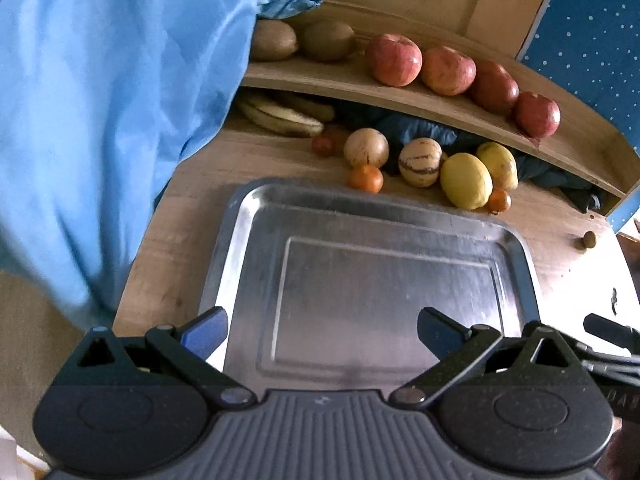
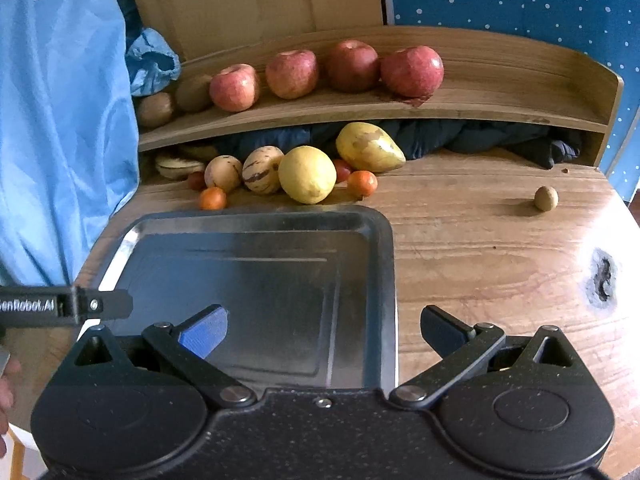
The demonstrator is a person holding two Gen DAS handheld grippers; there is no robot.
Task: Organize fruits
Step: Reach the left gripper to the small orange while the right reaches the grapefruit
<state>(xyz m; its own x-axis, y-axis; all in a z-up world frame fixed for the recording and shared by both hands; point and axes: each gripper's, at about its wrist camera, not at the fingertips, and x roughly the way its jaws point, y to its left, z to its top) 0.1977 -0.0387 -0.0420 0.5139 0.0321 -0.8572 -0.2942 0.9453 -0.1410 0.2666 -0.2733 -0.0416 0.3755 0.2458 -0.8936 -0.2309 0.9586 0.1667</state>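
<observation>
While both tools hover low over the near edge of the metal tray (image 2: pixel 256 280), nothing has been picked up. At nine o'clock a blue cloth (image 2: pixel 60 120) hangs beside the worktop (image 2: pixel 500 248). The left gripper (image 1: pixel 322 330) has its jaws spread wide with nothing between them; on its arm, seen from the right wrist view, part of a label reads "enRobot.AI" (the first letters are cut off).

The tray lies bare, probably set out as the sorting place. At twelve o'clock beyond its far rim, loose fruit crowds together: bananas (image 2: pixel 178 166), two striped melons (image 2: pixel 262 170), small oranges (image 2: pixel 213 199), a lemon (image 2: pixel 307 175) and a yellow pear-like fruit (image 2: pixel 370 148). On the shelf (image 2: pixel 500 108) above, kiwis (image 2: pixel 156 109) and four apples (image 2: pixel 412 71) stand in a row, which looks like sorting already done.

The right gripper (image 2: pixel 324 330) is equally wide open and empty, straddling the tray's right rim. At two o'clock a small brown nut-like fruit (image 2: pixel 546 198) sits alone, well apart.
</observation>
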